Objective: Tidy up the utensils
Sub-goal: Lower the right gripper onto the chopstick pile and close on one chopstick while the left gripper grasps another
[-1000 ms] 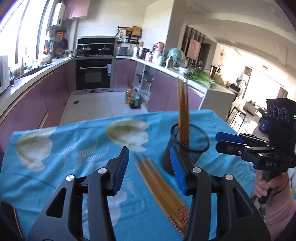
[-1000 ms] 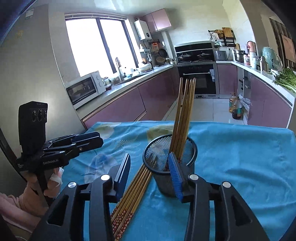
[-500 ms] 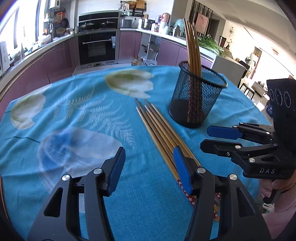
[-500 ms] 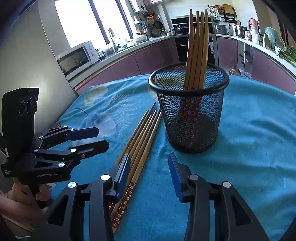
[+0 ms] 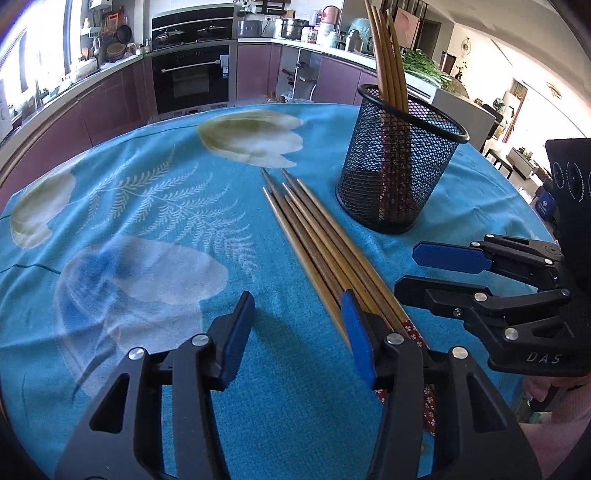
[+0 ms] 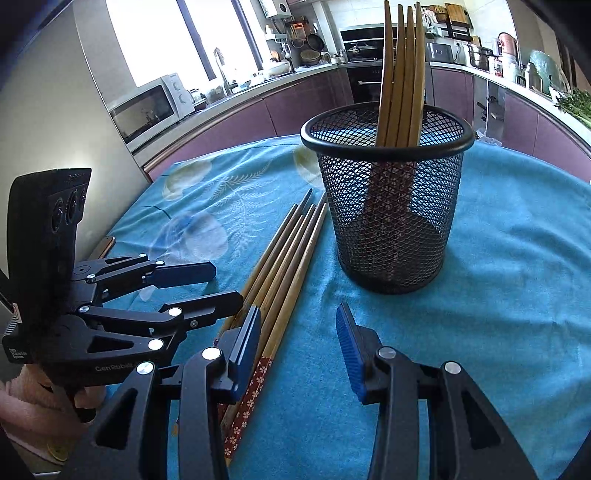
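Observation:
A black mesh holder [image 5: 399,166] [image 6: 388,206] stands on the blue cloth with several wooden chopsticks [image 5: 388,59] [image 6: 400,74] upright in it. Several more chopsticks [image 5: 321,243] [image 6: 284,266] lie in a bundle on the cloth beside it, their red patterned ends toward me. My left gripper [image 5: 297,328] is open and empty, low over the cloth, its right finger at the bundle. My right gripper [image 6: 299,350] is open and empty, its left finger over the bundle's near end. Each gripper shows in the other's view, the right one [image 5: 436,273] and the left one [image 6: 207,284].
The table wears a blue cloth with leaf and flower prints [image 5: 147,229] [image 6: 517,295]. Behind stand purple kitchen cabinets, an oven [image 5: 192,81], a microwave [image 6: 147,107] and a cluttered counter [image 5: 332,33]. The table edge lies at the near left [image 6: 107,243].
Both grippers have dropped lower and come closer to the lying chopsticks and the holder. Both stayed open. The chopsticks and holder have not moved.

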